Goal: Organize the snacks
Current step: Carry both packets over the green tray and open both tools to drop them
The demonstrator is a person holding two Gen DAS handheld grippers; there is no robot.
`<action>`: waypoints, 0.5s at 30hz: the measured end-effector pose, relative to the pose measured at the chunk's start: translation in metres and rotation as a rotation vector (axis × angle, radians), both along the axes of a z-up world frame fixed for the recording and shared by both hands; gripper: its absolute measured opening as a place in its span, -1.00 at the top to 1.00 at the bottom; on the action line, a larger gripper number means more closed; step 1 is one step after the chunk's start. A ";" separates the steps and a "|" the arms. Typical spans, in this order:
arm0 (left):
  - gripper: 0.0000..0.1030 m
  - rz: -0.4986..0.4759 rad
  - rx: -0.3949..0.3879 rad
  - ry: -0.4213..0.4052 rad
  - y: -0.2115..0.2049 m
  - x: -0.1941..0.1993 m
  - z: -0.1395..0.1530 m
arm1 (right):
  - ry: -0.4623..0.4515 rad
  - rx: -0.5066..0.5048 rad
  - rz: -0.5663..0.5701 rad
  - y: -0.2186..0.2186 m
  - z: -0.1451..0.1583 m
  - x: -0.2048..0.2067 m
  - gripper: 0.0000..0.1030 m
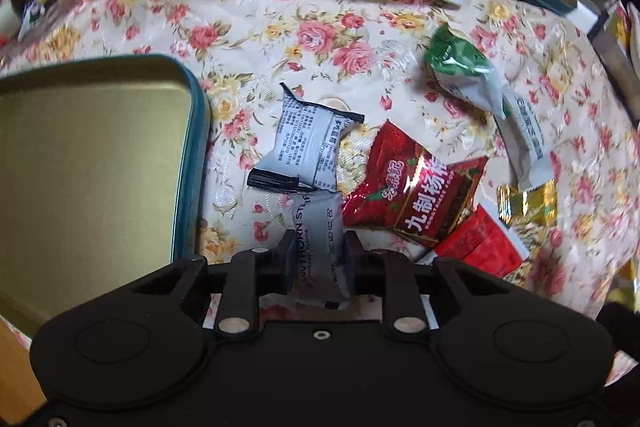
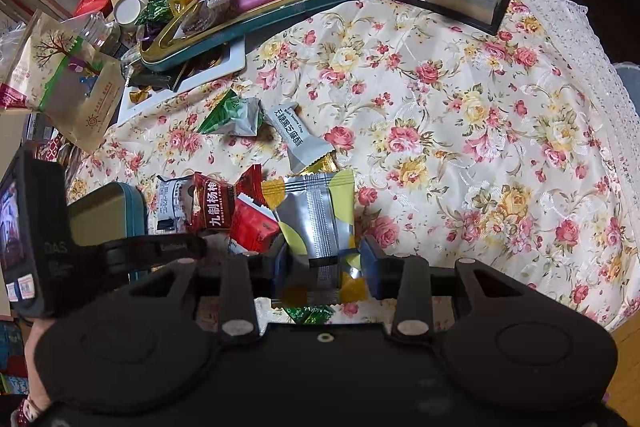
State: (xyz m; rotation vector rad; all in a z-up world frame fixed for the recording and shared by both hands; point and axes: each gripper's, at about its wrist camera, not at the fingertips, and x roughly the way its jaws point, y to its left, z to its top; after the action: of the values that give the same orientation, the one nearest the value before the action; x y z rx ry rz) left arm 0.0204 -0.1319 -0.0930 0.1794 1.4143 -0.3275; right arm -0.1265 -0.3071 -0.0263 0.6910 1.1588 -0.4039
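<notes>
two snack packets gripped over the floral table

left gripper (image 1: 318,259) fingers pinch a grey hawthorn packet (image 1: 320,227) beside the empty teal tin (image 1: 196,147). right gripper (image 2: 326,261) fingers clamp a silver-yellow packet (image 2: 316,219) next to the snack pile (image 2: 236,203).

The left gripper (image 1: 318,259) points straight down, its jaws narrowed onto a grey packet (image 1: 320,251). The right gripper (image 2: 326,263) tilts steeply down, its jaws pinching a silver-and-yellow packet (image 2: 320,223).
</notes>
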 end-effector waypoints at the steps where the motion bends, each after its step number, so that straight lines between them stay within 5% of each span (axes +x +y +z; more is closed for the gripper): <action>1: 0.47 0.009 -0.012 0.009 0.002 0.002 0.000 | -0.001 0.001 -0.006 -0.001 0.001 -0.001 0.22; 15: 0.47 -0.093 -0.094 -0.001 0.009 -0.008 0.057 | -0.081 0.015 -0.039 -0.004 0.029 0.001 0.22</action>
State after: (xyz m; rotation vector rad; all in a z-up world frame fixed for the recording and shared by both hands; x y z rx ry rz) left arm 0.0127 -0.1233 -0.0364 0.1681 1.3889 -0.4696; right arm -0.1250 -0.3115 0.0023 0.7380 1.0742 -0.3968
